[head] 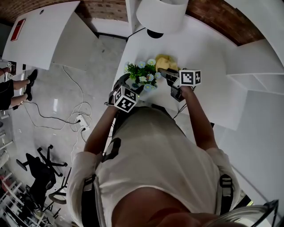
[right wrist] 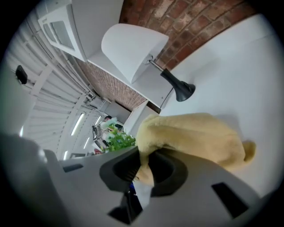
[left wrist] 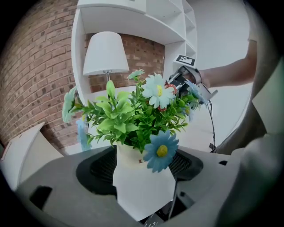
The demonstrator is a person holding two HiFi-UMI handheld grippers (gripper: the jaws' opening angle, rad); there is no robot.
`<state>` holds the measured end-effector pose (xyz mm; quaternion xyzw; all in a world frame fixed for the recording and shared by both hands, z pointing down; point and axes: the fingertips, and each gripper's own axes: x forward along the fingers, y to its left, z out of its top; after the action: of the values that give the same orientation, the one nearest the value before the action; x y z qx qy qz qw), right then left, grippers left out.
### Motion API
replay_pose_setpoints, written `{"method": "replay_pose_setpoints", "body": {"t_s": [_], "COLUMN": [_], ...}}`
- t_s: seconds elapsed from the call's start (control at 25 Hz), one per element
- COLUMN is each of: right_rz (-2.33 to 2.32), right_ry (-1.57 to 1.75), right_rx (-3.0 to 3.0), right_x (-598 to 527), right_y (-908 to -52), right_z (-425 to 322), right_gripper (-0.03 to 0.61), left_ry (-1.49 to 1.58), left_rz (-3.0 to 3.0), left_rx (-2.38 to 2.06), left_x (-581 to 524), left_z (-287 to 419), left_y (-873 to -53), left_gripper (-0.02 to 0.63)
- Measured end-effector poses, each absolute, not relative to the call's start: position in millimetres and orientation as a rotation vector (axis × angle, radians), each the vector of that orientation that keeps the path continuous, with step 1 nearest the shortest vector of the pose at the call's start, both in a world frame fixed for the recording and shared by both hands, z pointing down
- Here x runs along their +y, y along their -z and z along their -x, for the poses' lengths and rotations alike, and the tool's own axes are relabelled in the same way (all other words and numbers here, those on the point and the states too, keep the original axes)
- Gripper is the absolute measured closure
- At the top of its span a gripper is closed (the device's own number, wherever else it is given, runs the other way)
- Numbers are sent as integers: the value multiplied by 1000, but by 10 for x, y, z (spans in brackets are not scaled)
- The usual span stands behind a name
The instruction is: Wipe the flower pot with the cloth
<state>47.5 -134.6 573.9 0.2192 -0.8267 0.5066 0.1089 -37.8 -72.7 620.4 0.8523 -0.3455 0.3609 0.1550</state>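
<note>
A white flower pot (left wrist: 143,186) with green leaves and pale blue daisies (left wrist: 156,91) sits between the jaws of my left gripper (left wrist: 140,166), which is shut on the pot's sides. In the head view the plant (head: 143,74) stands out just beyond the left gripper (head: 132,88), over the white table's near edge. My right gripper (right wrist: 144,165) is shut on a corner of a yellow fluffy cloth (right wrist: 195,137). The cloth (head: 166,62) bunches beside the flowers, to their right, beyond the right gripper (head: 166,74). The pot itself is hidden in the head view.
A white table lamp (head: 160,13) with a black base (right wrist: 179,91) stands at the back of the white table (head: 208,84). White shelving (left wrist: 146,17) and a brick wall rise behind. Left of the table, cables (head: 75,113) and an office chair (head: 40,170) are on the floor.
</note>
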Motion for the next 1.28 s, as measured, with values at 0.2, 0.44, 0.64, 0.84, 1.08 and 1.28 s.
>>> {"method": "replay_pose_setpoints", "body": {"t_s": [0.2, 0.44, 0.64, 0.84, 1.08, 1.28], "right_rz": [-641, -662, -624, -615, -629, -641], "right_ry": [-1546, -1547, -1506, -1533, -1560, -1533], "right_rx": [-2367, -2250, -2172, -2311, -2451, -2256], "right_x": [-1254, -1109, -968, -1076, -1264, -994], "right_y": [-6025, -6329, -6572, -6250, -5864, -6276], "right_z": [-428, -507, -534, -472, -455, -458], "right_gripper": [522, 522, 522, 522, 522, 522], "left_ry": [-1075, -1052, -986, -925, -969, -1004], "left_rz": [-2451, -2445, -2416, -2390, -2420, -2425], "left_rx": [-999, -1000, -924, -875, -934, -1091], "left_x": [-733, -768, -823, -887, -813, -767], "left_z": [319, 353, 421, 529, 467, 407], "left_y": [-6228, -6247, -6223, -6074, -6147, -6185], "left_gripper": [259, 259, 284, 335, 321, 301]}}
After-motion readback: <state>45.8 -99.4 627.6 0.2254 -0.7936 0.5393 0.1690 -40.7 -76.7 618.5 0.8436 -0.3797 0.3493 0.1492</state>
